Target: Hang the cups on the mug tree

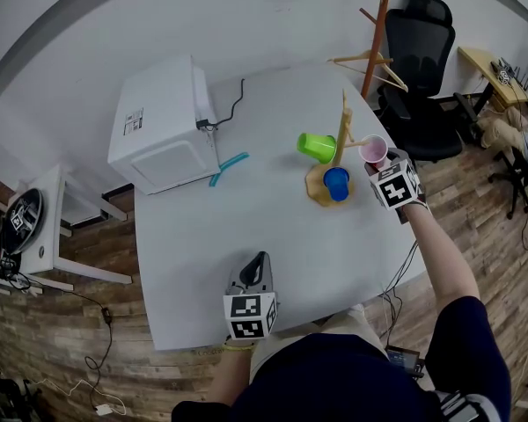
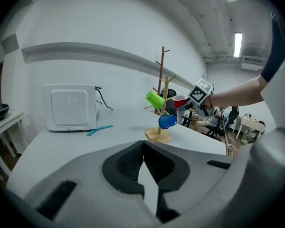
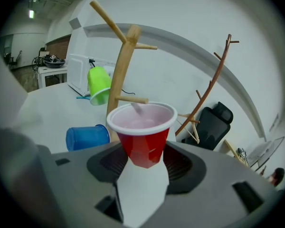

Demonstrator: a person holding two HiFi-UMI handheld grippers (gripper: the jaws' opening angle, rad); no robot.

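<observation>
A wooden mug tree (image 1: 343, 130) (image 3: 123, 65) (image 2: 164, 106) stands on the right part of the white table (image 1: 246, 227). A green cup (image 1: 317, 147) (image 3: 99, 84) (image 2: 155, 99) hangs on its left peg and a blue cup (image 1: 336, 183) (image 3: 87, 137) (image 2: 167, 121) on a low front peg. My right gripper (image 1: 380, 163) (image 3: 143, 163) is shut on a red cup (image 3: 143, 132) (image 1: 373, 150) (image 2: 179, 101), held just right of the tree with its mouth at the tip of a peg. Near the table's front edge my left gripper (image 1: 260, 266) (image 2: 143, 167) is shut and holds nothing.
A white microwave (image 1: 163, 126) (image 2: 70, 106) sits at the back left of the table, with a teal tool (image 1: 227, 167) (image 2: 99, 129) beside it. A coat stand (image 1: 377, 25) and a black office chair (image 1: 422, 69) are behind the table's right corner.
</observation>
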